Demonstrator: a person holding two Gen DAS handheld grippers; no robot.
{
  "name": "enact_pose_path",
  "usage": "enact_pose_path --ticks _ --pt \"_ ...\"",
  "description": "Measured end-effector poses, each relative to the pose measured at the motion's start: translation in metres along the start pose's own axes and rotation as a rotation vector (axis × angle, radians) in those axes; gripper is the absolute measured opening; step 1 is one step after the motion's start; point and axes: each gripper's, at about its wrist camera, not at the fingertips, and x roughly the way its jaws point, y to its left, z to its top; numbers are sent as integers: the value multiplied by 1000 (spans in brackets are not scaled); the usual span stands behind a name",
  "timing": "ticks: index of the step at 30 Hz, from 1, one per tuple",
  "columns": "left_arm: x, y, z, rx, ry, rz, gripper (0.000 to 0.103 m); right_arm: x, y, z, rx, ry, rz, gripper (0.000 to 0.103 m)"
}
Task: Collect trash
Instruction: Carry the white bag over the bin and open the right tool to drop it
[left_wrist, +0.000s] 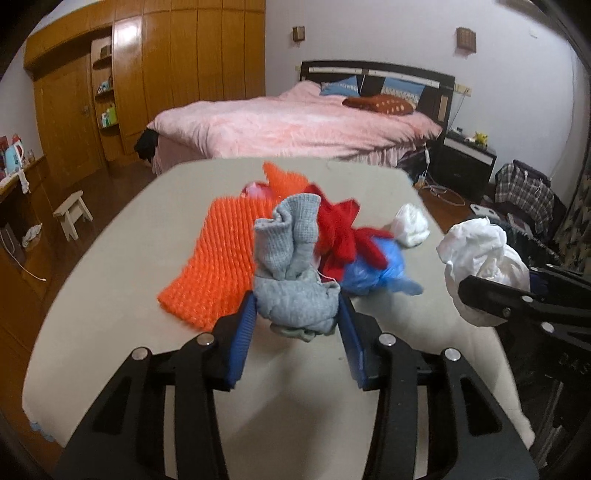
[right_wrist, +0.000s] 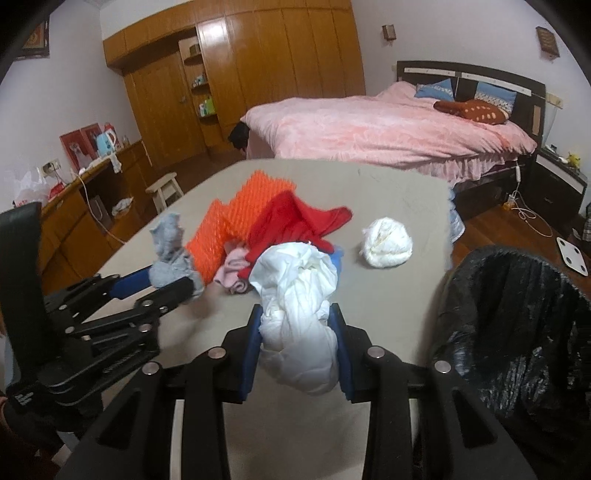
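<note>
Two handheld tools over a beige worktop (left_wrist: 110, 280) in a bedroom, seen from a camera on each.

Left tool (left_wrist: 297, 314): blue pads partly closed and pressed against a bunched grey knitted sock (left_wrist: 291, 266), held clear of the worktop surface.

Right tool (right_wrist: 299, 347): pads narrowed onto a crumpled white wad (right_wrist: 299, 295) (paper or thin plastic, hard to tell which), gripped at its middle, top bulging above the pads.

Still lying on the worktop: an orange foam net sleeve (left_wrist: 214, 254), a red cloth (right_wrist: 291, 221) draped partly over it, a small pink cloth (right_wrist: 234, 269) just beside the red one, a blue plastic bag (left_wrist: 373, 269) touching the red cloth, and a second white wad (right_wrist: 386, 240) apart from the pile, toward the right.

At the worktop's right edge, a bin lined with a black bag (right_wrist: 517, 314), mouth open, near the right tool.

Behind: a bed with a pink cover (right_wrist: 388, 133) and a wooden wardrobe (right_wrist: 277, 74).
</note>
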Motion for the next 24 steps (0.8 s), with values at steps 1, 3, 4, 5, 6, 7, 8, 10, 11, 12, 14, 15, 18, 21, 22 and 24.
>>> enact_pose_path --ticks 1,3,4,5,6,7,8,10,11,12,14,15,18,21,22,24 --pt "-6 -4 3 0 -12 -8 43 -4 -3 2 5 -9 -2 35" --pt "-13 -7 7 8 -26 -20 43 -12 -10 5 19 -24 -14 35" --pt "-16 -11 11 14 -34 -32 43 -17 -15 6 29 -33 -22 35" --pt "-18 -16 14 21 -42 -43 43 -21 -19 7 35 -41 -30 35" --pt "-20 -23 17 32 -49 -58 43 -26 -24 7 43 -50 -41 35" --pt "-21 -27 19 38 -52 -67 43 -31 -30 7 55 -58 -54 35" --pt "-21 -34 22 46 -54 -82 43 -36 -36 7 66 -64 -64 35" --pt "-20 -49 27 66 -62 -114 43 -45 -51 7 93 -77 -95 35" --pt "-21 -55 28 76 -65 -124 43 -50 -60 6 106 -84 -115 35" --pt "-21 -64 31 90 -71 -141 43 -55 -68 5 118 -89 -134 35" --pt "-21 -77 32 105 -75 -168 43 -63 -81 0 136 -96 -167 35" --pt "-21 -85 34 113 -77 -179 43 -68 -91 -2 150 -102 -192 35" --pt "-19 -107 34 140 -78 -219 43 -80 -109 -10 182 -111 -242 35" --pt "-14 -131 35 152 -63 -266 43 -91 -129 -17 212 -116 -294 35" --pt "-12 -139 35 160 -58 -281 43 -95 -136 -20 223 -117 -311 35" --pt "-7 -154 36 175 -51 -306 43 -101 -151 -24 244 -120 -344 35"
